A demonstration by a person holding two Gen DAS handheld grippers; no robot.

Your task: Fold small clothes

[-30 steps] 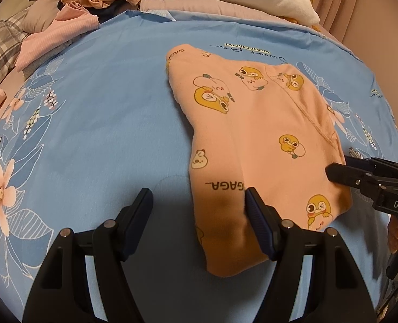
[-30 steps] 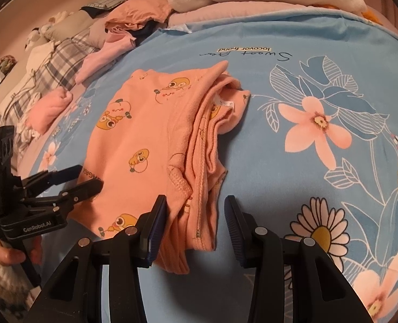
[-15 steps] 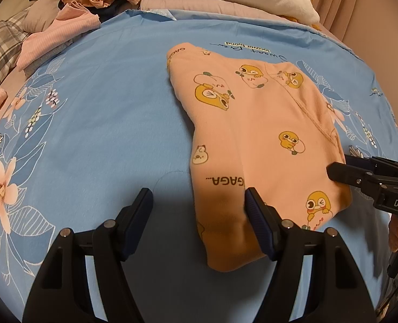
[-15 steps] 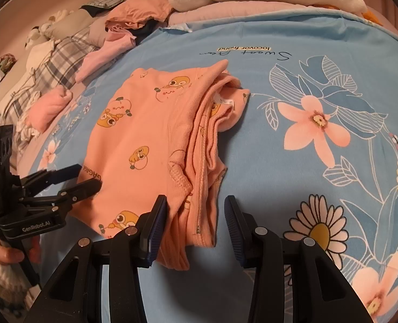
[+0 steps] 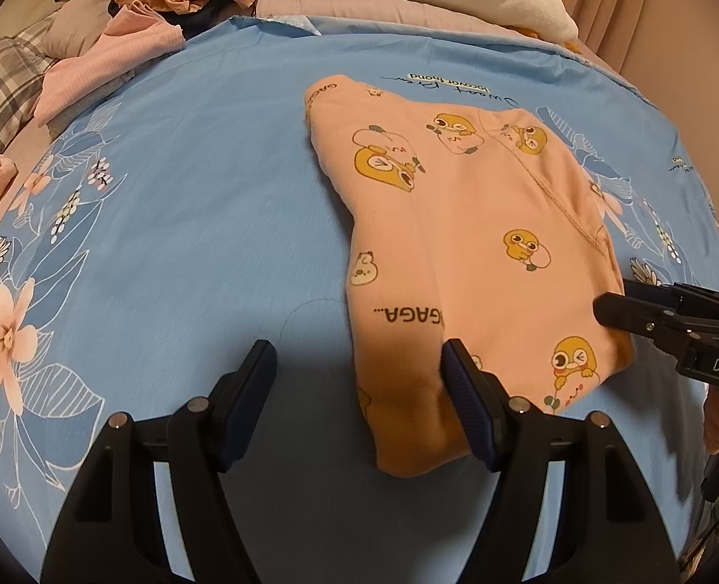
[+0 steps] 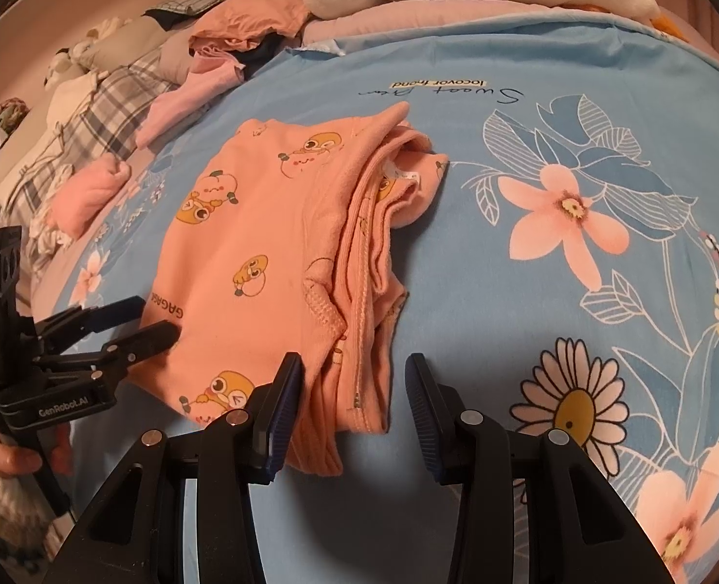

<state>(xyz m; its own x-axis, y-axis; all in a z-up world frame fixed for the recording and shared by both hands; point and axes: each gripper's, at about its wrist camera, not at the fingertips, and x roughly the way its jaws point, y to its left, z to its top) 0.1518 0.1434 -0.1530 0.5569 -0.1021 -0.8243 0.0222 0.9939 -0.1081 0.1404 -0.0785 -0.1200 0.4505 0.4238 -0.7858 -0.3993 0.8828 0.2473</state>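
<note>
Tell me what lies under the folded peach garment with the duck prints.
The folded peach duck-print garment lies on the blue floral bedsheet. Its own folded layers show at the right edge; anything beneath stays covered.

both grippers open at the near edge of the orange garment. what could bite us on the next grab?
1. The garment has several stacked layers along its right edge; the open right gripper may pinch only some, so the fold could splay.
2. The left gripper straddles the left near corner, one finger on the fabric; closing may bunch it.
3. It lies on a soft bedsheet; a deep pinch could catch the sheet too.
</note>
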